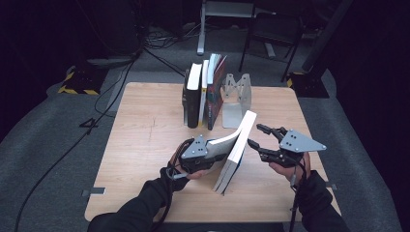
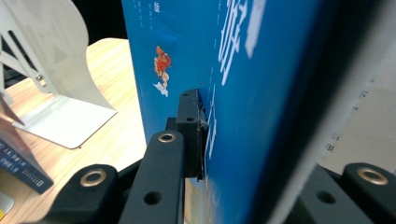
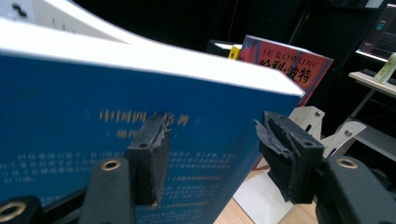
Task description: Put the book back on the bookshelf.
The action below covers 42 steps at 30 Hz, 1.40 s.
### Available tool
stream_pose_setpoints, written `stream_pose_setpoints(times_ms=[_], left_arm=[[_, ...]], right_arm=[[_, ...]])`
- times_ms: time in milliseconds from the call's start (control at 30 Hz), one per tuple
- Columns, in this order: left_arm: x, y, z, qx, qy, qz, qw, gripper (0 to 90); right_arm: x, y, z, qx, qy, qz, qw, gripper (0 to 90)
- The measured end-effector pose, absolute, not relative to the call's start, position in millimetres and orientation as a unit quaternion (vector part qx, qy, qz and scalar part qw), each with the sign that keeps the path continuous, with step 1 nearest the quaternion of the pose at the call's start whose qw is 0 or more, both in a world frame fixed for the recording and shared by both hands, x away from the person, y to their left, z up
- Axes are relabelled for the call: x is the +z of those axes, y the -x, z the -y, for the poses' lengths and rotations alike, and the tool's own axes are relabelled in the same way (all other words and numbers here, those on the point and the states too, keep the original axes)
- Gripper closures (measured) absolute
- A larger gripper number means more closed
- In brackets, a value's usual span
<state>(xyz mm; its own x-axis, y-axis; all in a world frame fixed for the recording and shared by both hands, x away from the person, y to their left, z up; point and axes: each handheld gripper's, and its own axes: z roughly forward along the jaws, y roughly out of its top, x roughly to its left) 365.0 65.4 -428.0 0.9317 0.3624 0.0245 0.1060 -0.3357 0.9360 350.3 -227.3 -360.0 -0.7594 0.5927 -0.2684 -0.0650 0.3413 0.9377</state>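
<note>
A blue-covered book (image 1: 237, 150) stands tilted on its lower edge near the front middle of the wooden table (image 1: 140, 130), with its white pages fanning towards the left. My left gripper (image 1: 217, 154) comes in from the left and is shut on it. In the left gripper view, one pad (image 2: 194, 135) presses on the blue cover (image 2: 261, 93) and the other jaw sits behind the pages. My right gripper (image 1: 255, 135) is just right of the book, open, with its pads (image 3: 149, 154) in front of the blue back cover (image 3: 70, 140) and not pressing on it.
A row of upright books (image 1: 203, 94) stands at the back middle of the table against a white metal bookend (image 1: 237, 96). The outermost is a red book (image 3: 285, 65). The bookend's flat foot (image 2: 65, 121) lies on the wood. Cables run over the grey floor to the left.
</note>
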Motion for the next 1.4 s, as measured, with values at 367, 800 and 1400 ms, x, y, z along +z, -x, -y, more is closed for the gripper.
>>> stream_pose_setpoints(times_ms=[367,800,1400], left_arm=[[-430,-362,-74,0.118,-0.81,-0.151,0.554,71.4],[-436,-352,-83,0.111,-0.827,-0.152,0.53,62.9],[-455,-331,-89,0.106,-0.87,-0.148,0.458,54.2]], right_arm=[[-385,-351,220,0.532,-0.175,-0.78,0.279,42.1],[-409,-347,212,0.507,-0.17,-0.805,0.258,43.4],[-440,-341,198,0.466,-0.158,-0.84,0.228,41.6]])
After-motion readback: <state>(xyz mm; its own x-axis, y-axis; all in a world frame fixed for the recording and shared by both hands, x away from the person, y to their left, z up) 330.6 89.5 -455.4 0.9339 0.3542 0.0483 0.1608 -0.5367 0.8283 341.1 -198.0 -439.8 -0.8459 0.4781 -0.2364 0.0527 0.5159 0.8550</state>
